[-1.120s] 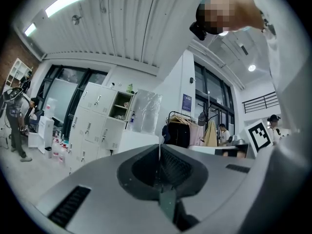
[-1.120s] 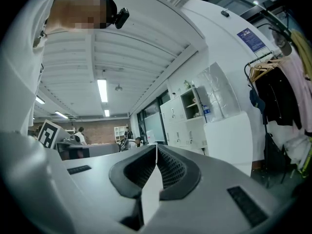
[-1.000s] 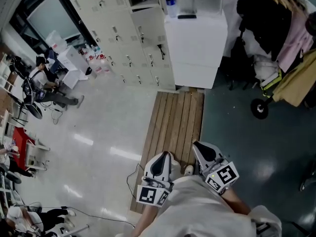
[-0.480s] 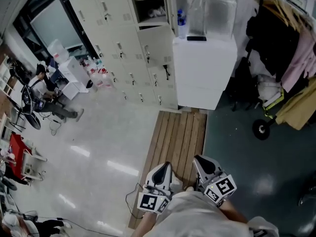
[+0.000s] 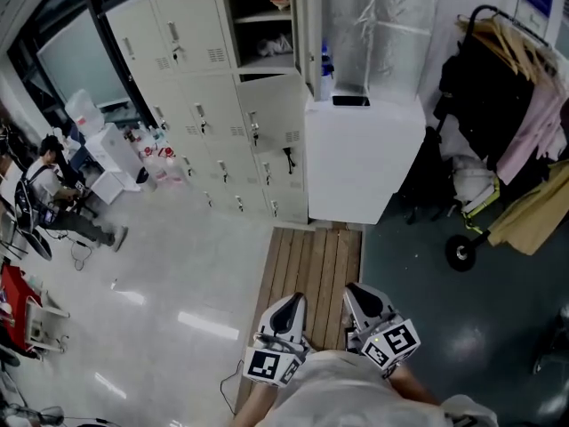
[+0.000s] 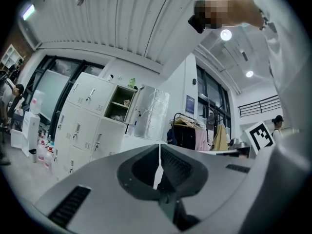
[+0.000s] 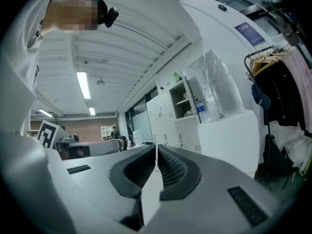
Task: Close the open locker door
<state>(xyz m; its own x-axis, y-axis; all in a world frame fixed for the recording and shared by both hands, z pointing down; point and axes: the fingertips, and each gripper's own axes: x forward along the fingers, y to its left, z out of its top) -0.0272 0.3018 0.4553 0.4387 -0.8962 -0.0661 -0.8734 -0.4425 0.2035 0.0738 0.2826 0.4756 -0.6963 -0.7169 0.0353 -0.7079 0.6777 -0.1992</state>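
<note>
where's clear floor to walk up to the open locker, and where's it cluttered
Free: the wooden slat walkway leading to the lockers, and the pale floor left of it. Crowded: the white cabinet beside the open locker, clothes rack right.

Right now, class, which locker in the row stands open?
The upper locker at the row's right end, beside the white cabinet. You can see into it, while the other lockers all show shut doors.
</note>
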